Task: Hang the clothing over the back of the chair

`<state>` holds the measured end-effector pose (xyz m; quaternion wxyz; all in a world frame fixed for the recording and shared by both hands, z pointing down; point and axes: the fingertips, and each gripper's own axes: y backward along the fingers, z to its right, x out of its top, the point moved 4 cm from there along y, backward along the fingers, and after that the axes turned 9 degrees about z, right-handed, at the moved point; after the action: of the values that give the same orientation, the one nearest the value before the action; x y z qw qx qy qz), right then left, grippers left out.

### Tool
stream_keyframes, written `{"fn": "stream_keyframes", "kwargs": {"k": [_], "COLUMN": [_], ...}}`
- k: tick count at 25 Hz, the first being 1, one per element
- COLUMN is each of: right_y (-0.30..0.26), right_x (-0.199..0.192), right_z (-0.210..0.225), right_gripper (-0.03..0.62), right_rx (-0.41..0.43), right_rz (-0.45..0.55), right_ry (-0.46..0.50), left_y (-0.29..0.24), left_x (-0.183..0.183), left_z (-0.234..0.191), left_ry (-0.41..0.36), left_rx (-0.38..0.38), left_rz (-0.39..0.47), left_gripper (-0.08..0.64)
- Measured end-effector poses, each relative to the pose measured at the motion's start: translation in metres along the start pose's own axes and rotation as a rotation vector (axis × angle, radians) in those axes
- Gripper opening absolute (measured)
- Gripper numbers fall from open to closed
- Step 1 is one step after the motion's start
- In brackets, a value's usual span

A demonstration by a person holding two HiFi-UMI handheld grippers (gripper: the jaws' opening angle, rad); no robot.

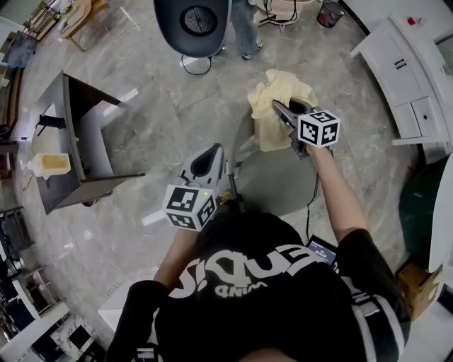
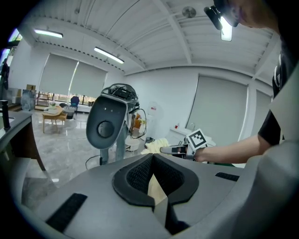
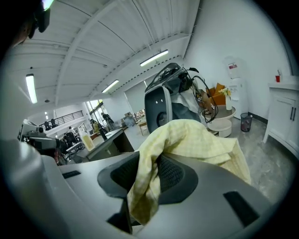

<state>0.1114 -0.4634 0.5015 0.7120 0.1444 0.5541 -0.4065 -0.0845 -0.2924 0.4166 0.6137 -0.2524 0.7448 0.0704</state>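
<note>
A pale yellow checked garment [image 1: 271, 133] hangs bunched from my right gripper [image 1: 278, 107], which is shut on it; in the right gripper view the cloth [image 3: 196, 137] drapes over the jaws and falls between the pads. The dark chair [image 1: 195, 25], its backrest pierced by a round hole, stands beyond, apart from the cloth, and also shows as the chair [image 2: 106, 123] in the left gripper view and the chair [image 3: 159, 109] in the right. My left gripper [image 1: 210, 152] sits lower left, shut with nothing in it [image 2: 153, 161].
A dark desk [image 1: 78, 141] with a pale jug [image 1: 49, 164] stands at the left. White cabinets [image 1: 410, 78] line the right. A person's legs [image 1: 244, 28] and a waste bin [image 1: 329, 13] are behind the chair. A grey rounded surface [image 1: 272, 187] lies under my right arm.
</note>
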Motion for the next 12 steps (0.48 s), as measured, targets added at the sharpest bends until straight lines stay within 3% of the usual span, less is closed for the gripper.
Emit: {"fn": "stream_keyframes", "kwargs": {"k": [12], "right_y": [-0.011], "right_x": [-0.043], "right_z": [0.036], "right_gripper": [0.11], "right_rx": [-0.135], "right_rz": [-0.06], "right_ry": [-0.069], "left_y": [0.008], "left_x": [-0.004], "left_z": [-0.006], "left_ry": [0.005], "left_rx": [0.032], "left_rz": [-0.015], "left_gripper": [0.017]}}
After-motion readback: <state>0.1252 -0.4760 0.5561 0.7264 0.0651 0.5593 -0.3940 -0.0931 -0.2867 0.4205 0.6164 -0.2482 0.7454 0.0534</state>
